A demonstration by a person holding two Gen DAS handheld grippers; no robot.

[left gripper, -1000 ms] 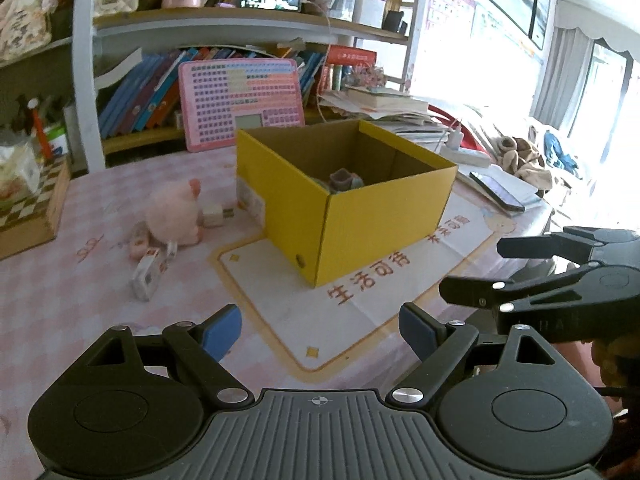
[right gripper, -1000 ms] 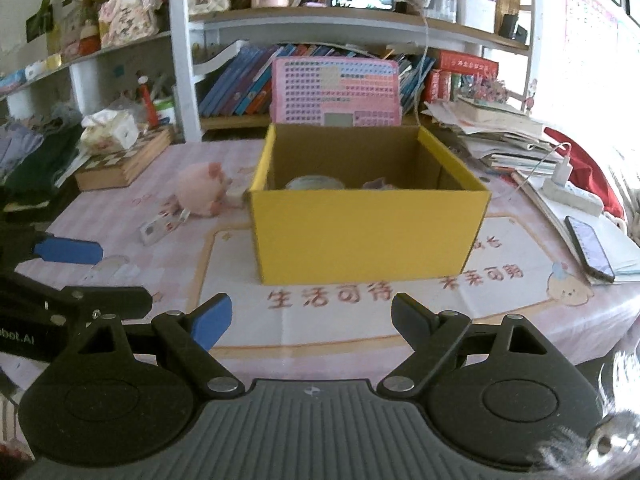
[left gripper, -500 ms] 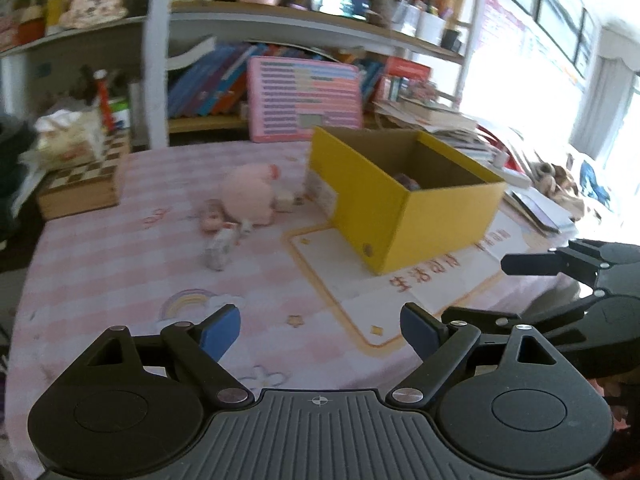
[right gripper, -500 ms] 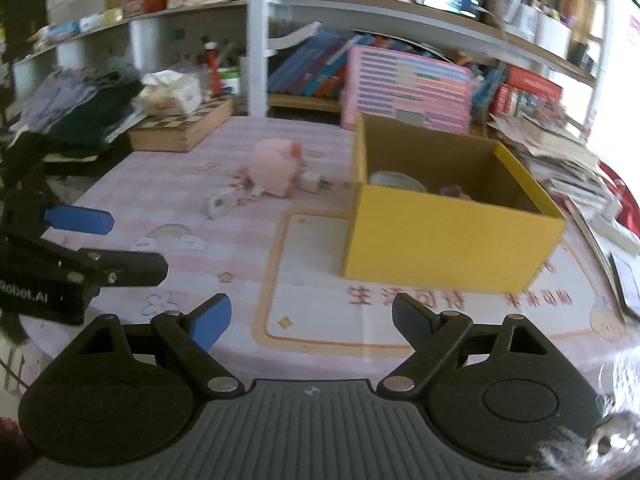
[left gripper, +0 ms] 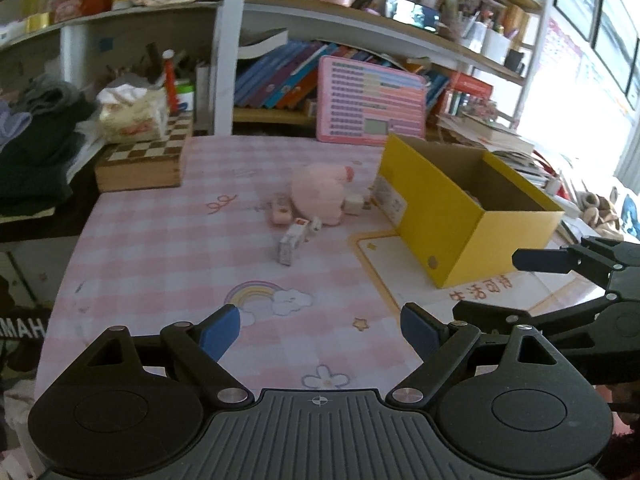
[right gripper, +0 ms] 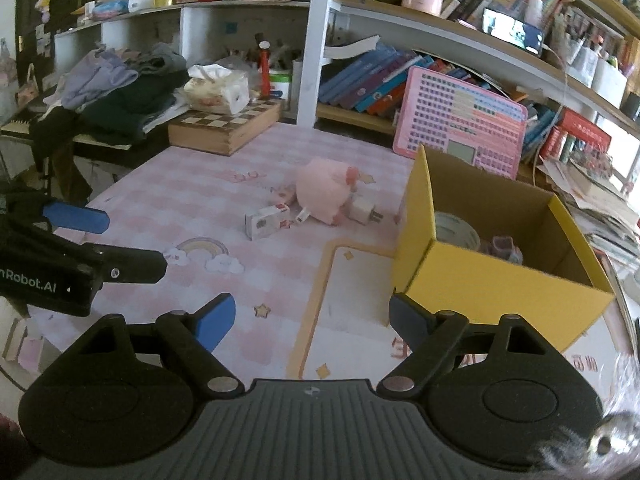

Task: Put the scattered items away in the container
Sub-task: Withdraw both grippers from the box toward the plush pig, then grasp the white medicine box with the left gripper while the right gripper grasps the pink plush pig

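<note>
A yellow cardboard box point(left gripper: 448, 216) point(right gripper: 492, 280) stands open on the pink checked table, with a tape roll point(right gripper: 456, 228) and a small purple item point(right gripper: 506, 246) inside. Left of it lie a pink plush toy point(left gripper: 320, 192) point(right gripper: 324, 192), a small white carton point(left gripper: 290, 244) point(right gripper: 267, 221), a white plug adapter point(right gripper: 362, 210) point(left gripper: 354, 202) and a small pink item point(left gripper: 281, 210). My left gripper point(left gripper: 320, 328) is open and empty above the near table edge. My right gripper point(right gripper: 310, 316) is open and empty, near the box's front left corner.
A chessboard box point(right gripper: 224, 126) with a tissue pack point(right gripper: 218, 88) stands at the back left. A pink keyboard toy point(right gripper: 460, 120) leans behind the yellow box. Shelves of books fill the back; clothes point(right gripper: 116, 96) are piled at the far left. Papers lie right of the box.
Both grippers have swung left and pulled back; the yellow box has shifted right in both views and the plush and small items now sit nearer the centre. Both stay open.
</note>
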